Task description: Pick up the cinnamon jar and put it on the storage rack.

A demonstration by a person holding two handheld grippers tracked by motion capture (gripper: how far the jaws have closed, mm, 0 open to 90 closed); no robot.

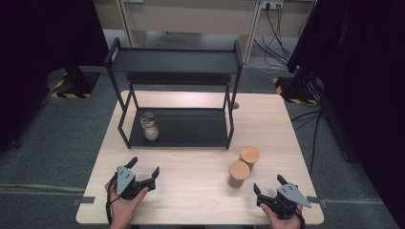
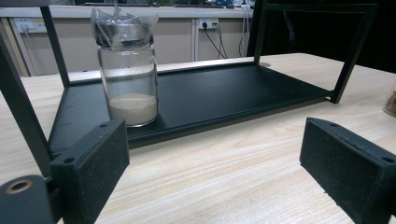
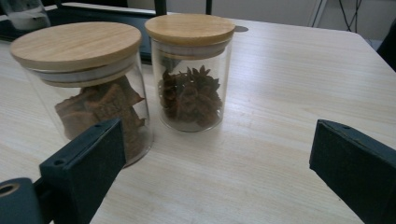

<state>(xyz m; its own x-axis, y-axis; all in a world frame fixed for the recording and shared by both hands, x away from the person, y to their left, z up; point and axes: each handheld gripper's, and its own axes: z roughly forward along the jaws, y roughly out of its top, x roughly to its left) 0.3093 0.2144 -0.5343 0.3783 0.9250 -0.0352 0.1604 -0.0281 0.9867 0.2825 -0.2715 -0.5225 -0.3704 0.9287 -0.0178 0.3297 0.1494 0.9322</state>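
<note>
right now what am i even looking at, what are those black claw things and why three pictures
A person sits at a wooden table, holding a hand-held two-jaw tool in each hand: the left gripper and the right gripper. Both are open and hold nothing. The high view looks down from above; each of the other two pictures comes from a camera riding on one gripper, looking out between its black jaws. On the table stands a black two-level rack with a jar of pale powder on its bottom shelf. Near the right gripper stand two wooden-lidded jars: star anise and brown chunks.

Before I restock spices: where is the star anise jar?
In the high view, the star anise jar stands right of centre on the table, just behind the other wooden-lidded jar.
</note>
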